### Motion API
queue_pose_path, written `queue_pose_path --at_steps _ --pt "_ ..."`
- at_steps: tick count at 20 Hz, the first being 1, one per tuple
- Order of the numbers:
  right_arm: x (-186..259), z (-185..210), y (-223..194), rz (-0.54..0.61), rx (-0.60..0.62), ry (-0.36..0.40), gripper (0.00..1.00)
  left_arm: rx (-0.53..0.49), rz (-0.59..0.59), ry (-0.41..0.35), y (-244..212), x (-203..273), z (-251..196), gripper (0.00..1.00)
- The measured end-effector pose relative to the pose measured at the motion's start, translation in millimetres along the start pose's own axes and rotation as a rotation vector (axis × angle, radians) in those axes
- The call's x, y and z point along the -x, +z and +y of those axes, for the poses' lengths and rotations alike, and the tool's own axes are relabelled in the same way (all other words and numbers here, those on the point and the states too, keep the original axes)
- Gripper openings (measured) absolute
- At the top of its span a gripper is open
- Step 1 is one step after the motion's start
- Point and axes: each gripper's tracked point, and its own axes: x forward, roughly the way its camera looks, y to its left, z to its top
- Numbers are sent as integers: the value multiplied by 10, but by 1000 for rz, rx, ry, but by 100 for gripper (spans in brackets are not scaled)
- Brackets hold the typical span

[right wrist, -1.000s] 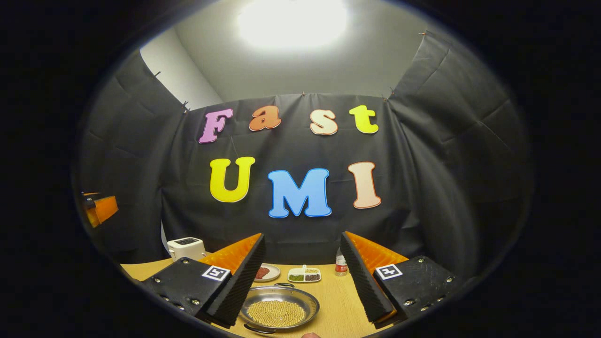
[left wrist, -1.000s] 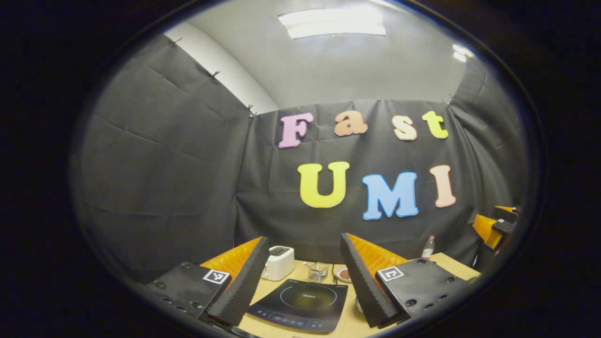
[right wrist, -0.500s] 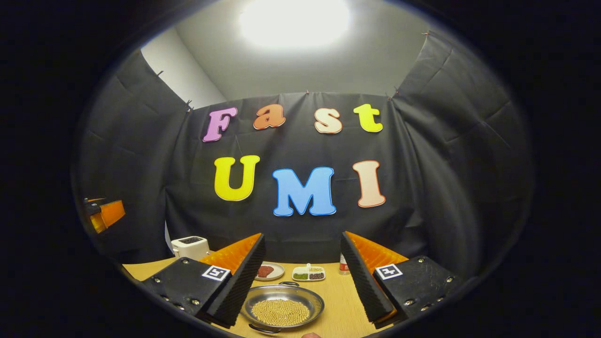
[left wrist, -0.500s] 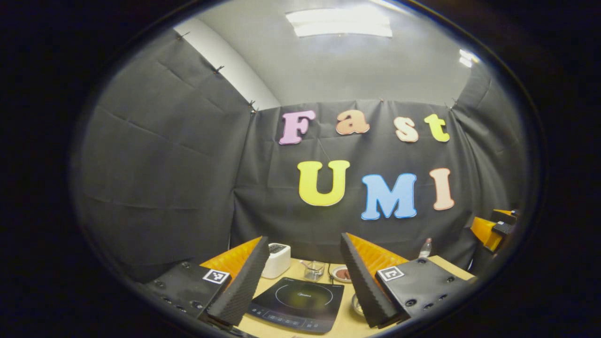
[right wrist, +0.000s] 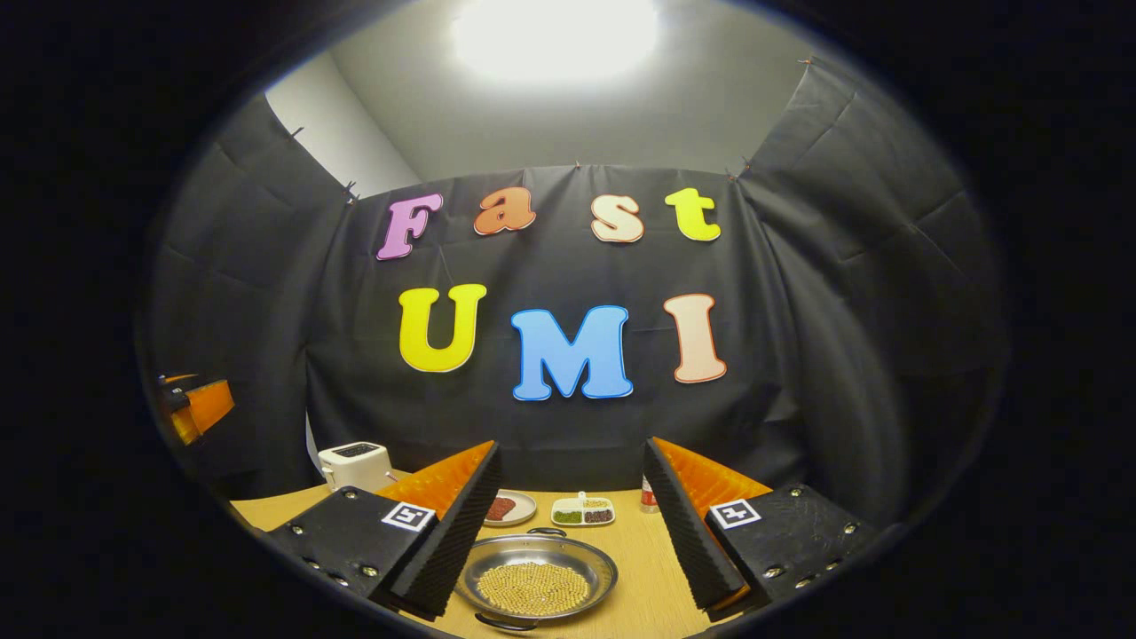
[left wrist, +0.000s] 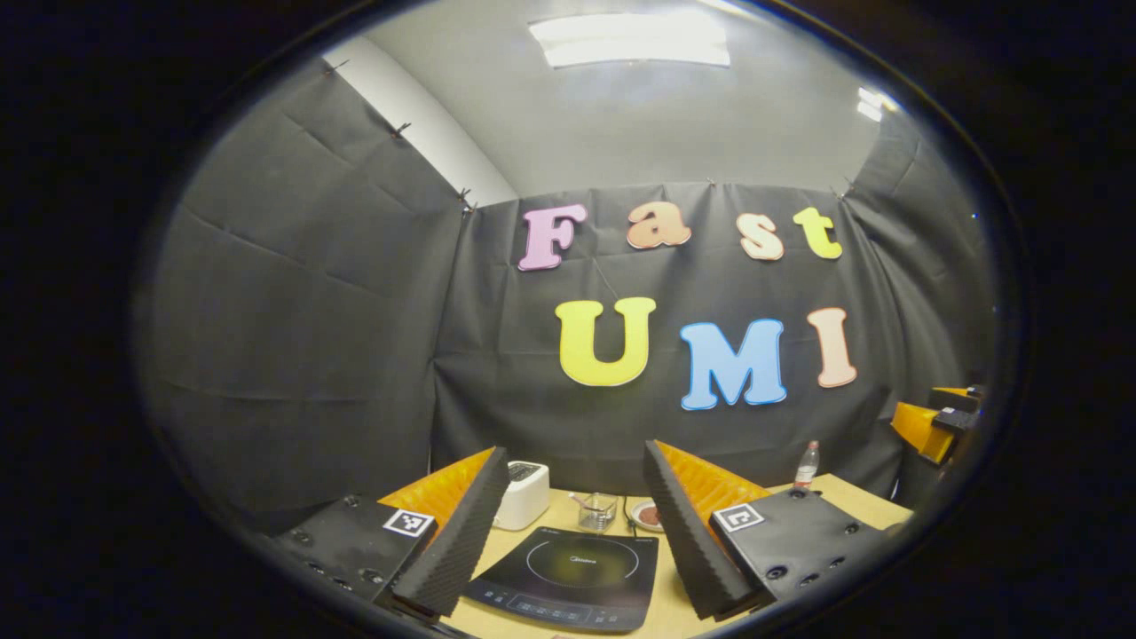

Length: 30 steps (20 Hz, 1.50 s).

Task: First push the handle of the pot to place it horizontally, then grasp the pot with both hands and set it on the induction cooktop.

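Nothing was done yet — both grippers, left [left wrist: 575, 532] and right [right wrist: 572, 524], hovered with fingers apart, holding nothing. The pot [right wrist: 535, 583] sat on the table [right wrist: 639, 568]; the induction cooktop [left wrist: 568, 577] waited bare.

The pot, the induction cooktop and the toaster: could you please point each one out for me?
pot [right wrist: 535, 587]: right gripper view, on its grain-filled middle.
induction cooktop [left wrist: 581, 562]: left gripper view, on its ringed top.
toaster [left wrist: 524, 497]: left gripper view, on its side.

A white toaster [left wrist: 524, 493] is set at the back of the wooden table [right wrist: 639, 568]; a small glass [left wrist: 597, 510] is placed near it; a round plate [right wrist: 508, 508], a divided dish [right wrist: 582, 512] and a bottle [left wrist: 806, 464] are seen farther along.
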Motion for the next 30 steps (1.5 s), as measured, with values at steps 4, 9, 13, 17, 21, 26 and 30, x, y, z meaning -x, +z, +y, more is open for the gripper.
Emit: queue_pose_path --at_steps 4,9,13,17,21,26,30 --pt "-41 230 19 -15 18 2 75 -7 -6 -10 -5 -62 195 100" --pt "-45 722 -72 9 28 67 23 2 -14 -30 -26 -57 480 100" --pt "-33 1139 -185 41 23 134 2 -7 -11 -8 -82 -15 708 98" --pt "-17 1504 -507 126 58 265 1 -14 -6 26 -97 -15 847 99" --pt "-22 1752 -871 223 41 375 1 -27 -8 72 -89 -36 912 94" --pt "43 1855 -1490 399 20 472 1 -36 9 107 -135 -74 868 98" --pt "117 1815 -2000 542 19 510 1 -51 17 129 -163 -53 826 99"
